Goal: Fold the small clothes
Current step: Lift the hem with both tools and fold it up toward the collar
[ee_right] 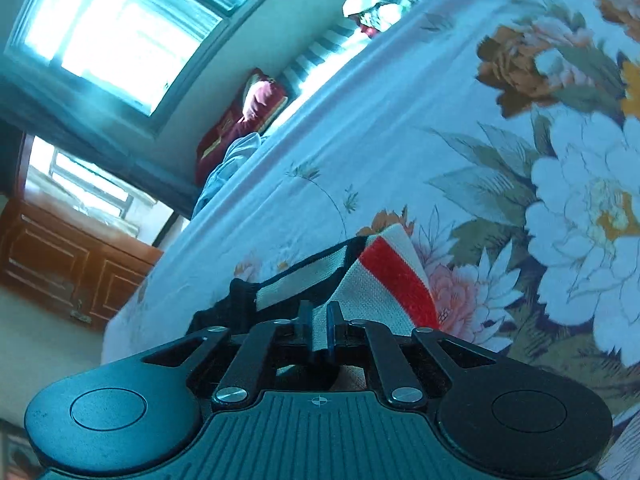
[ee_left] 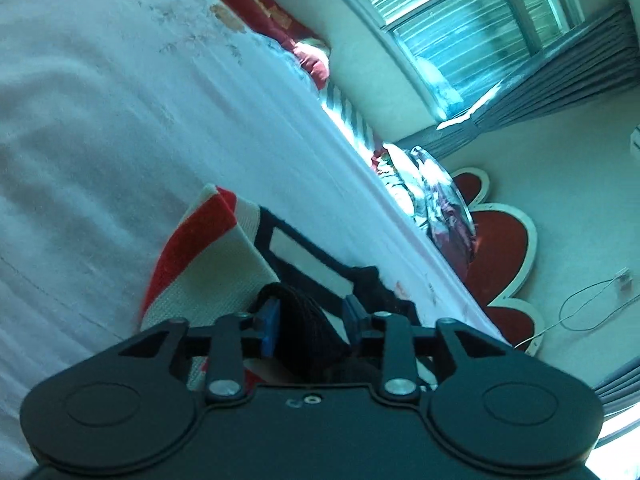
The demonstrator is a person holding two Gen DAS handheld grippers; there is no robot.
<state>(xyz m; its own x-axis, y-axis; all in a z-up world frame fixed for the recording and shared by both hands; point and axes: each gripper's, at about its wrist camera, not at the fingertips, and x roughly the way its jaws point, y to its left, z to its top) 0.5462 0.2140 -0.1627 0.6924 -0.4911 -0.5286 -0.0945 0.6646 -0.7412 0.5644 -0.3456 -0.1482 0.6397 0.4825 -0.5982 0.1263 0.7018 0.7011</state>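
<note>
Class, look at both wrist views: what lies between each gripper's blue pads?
Left gripper: a dark fold of the knitted garment, pads apart. Right gripper: its cream edge, clamped.

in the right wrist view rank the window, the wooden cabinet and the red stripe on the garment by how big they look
1. window
2. wooden cabinet
3. red stripe on the garment, though nearness to the camera enlarges it

Left claw [ee_left: 310,320]: black linkage, blue pads, silver screws. Right claw [ee_right: 318,322]: ribbed housing, seemingly teal-tinted.

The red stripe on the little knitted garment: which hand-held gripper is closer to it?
Right. The right hand-held gripper pinches cream knit right beside the red stripe. The left hand-held gripper straddles the dark edge, farther away.
</note>
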